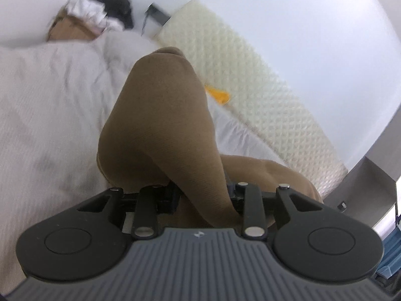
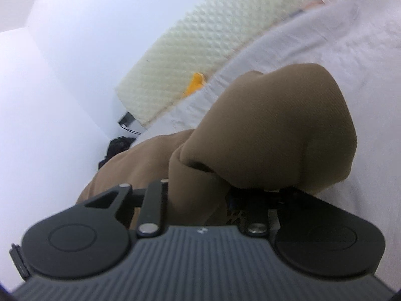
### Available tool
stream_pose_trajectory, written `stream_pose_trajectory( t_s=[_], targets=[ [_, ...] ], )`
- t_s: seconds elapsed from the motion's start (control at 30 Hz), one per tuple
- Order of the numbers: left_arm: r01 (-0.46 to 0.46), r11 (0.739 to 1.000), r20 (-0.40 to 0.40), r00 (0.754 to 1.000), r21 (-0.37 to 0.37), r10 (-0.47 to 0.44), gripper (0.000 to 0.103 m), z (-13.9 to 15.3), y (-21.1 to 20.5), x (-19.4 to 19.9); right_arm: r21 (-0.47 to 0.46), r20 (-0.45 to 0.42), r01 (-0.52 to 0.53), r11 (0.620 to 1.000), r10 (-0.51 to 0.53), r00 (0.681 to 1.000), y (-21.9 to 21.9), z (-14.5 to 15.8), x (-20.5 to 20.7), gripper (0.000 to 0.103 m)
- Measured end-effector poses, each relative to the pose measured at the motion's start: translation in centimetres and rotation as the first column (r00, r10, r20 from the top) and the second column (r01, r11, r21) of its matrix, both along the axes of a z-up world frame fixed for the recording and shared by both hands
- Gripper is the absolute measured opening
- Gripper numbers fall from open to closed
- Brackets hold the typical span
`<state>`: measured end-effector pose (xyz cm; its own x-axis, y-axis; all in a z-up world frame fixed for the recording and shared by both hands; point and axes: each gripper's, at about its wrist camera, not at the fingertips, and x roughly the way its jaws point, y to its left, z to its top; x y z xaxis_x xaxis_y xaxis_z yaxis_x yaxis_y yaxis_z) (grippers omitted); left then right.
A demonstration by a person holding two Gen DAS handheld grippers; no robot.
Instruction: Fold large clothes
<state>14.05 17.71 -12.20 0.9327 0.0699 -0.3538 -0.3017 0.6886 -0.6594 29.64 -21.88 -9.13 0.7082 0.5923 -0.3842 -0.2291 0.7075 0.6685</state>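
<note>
On the bed, over a white quilted cover (image 1: 50, 115), we are holding up a brown garment (image 1: 160, 125) with both tongs. Our left gripper (image 1: 204, 195) is clamped on one bunch of the brown cloth: the fabric is rising in a tall fold straight in front of the camera and is running down between the two fingers, so the fingertips themselves are hidden under it. Our right gripper (image 2: 220, 195) is pinching another part of the same brown garment (image 2: 275, 130), which is bulging over the fingers like a rounded lump and is covering them too. More of the cloth is trailing to the left of this gripper, toward the corner of the room.

Beside the cover, along the white wall (image 1: 300, 25), a cream textured mattress pad (image 1: 263, 80) is lying, and a small orange thing (image 1: 218, 95) is sitting between it and the cover; we cannot tell what it is. Far away, near the corner, a pile of black and white clothes (image 1: 105, 7) is lying, blurred in the left view.
</note>
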Motion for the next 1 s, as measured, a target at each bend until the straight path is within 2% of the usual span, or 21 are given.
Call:
stream_pose_trajectory(
  t_s=[0.1,0.17,0.23,0.3,0.37,0.43,0.47,0.53,0.6,0.7,0.8,1.0],
  targets=[
    [-0.004,0.995,-0.075,0.997,-0.102,-0.003,0.036,-1.2,0.6,-0.8,0.026,-0.166,0.023,0.999,-0.018,0.986,-0.7,-1.6,0.2,0.035],
    [-0.004,0.987,-0.118,0.993,-0.161,-0.015,0.038,-1.8,1.2,-1.3,0.102,-0.283,0.077,0.992,-0.046,0.958,-1.8,-3.2,0.0,0.04],
    [-0.022,0.967,-0.14,0.99,-0.254,-0.014,0.045,-2.6,2.0,-1.9,0.223,-0.372,0.148,0.964,-0.056,0.927,-3.4,-5.0,-0.7,0.049],
    [-0.035,0.933,-0.139,0.99,-0.359,-0.017,0.068,-3.7,2.9,-2.4,0.3,-0.434,0.209,0.931,-0.062,0.899,-4.5,-6.4,-1.5,0.053],
    [-0.058,0.884,-0.146,0.989,-0.463,-0.012,0.079,-5.1,3.5,-2.9,0.335,-0.491,0.269,0.903,-0.076,0.868,-5.3,-7.5,-2.3,0.06],
    [-0.081,0.838,-0.154,0.988,-0.54,-0.003,0.085,-6.3,4.0,-3.6,0.374,-0.542,0.333,0.866,-0.087,0.836,-6.2,-8.6,-3.2,0.08],
    [-0.089,0.821,-0.155,0.988,-0.564,0.0,0.086,-6.7,4.1,-3.9,0.378,-0.558,0.362,0.852,-0.102,0.824,-6.5,-8.9,-3.6,0.085],
    [-0.11,0.784,-0.155,0.988,-0.611,0.018,0.088,-7.6,4.5,-4.6,0.367,-0.575,0.394,0.843,-0.127,0.808,-6.9,-9.3,-4.2,0.086],
    [-0.121,0.759,-0.146,0.989,-0.639,0.035,0.091,-8.0,4.9,-4.9,0.364,-0.58,0.402,0.84,-0.133,0.804,-6.8,-9.4,-4.4,0.086],
    [-0.146,0.767,-0.146,0.987,-0.625,0.069,0.092,-8.0,5.2,-5.1,0.338,-0.584,0.433,0.836,-0.174,0.793,-6.7,-9.6,-4.4,0.086],
    [-0.171,0.769,-0.16,0.983,-0.616,0.09,0.092,-8.3,5.6,-5.2,0.323,-0.593,0.481,0.815,-0.221,0.774,-7.1,-9.9,-4.9,0.086],
    [-0.226,0.768,-0.211,0.97,-0.6,0.12,0.092,-9.4,5.9,-4.9,0.251,-0.562,0.505,0.826,-0.3,0.771,-7.0,-8.3,-7.4,0.086]
  ],
)
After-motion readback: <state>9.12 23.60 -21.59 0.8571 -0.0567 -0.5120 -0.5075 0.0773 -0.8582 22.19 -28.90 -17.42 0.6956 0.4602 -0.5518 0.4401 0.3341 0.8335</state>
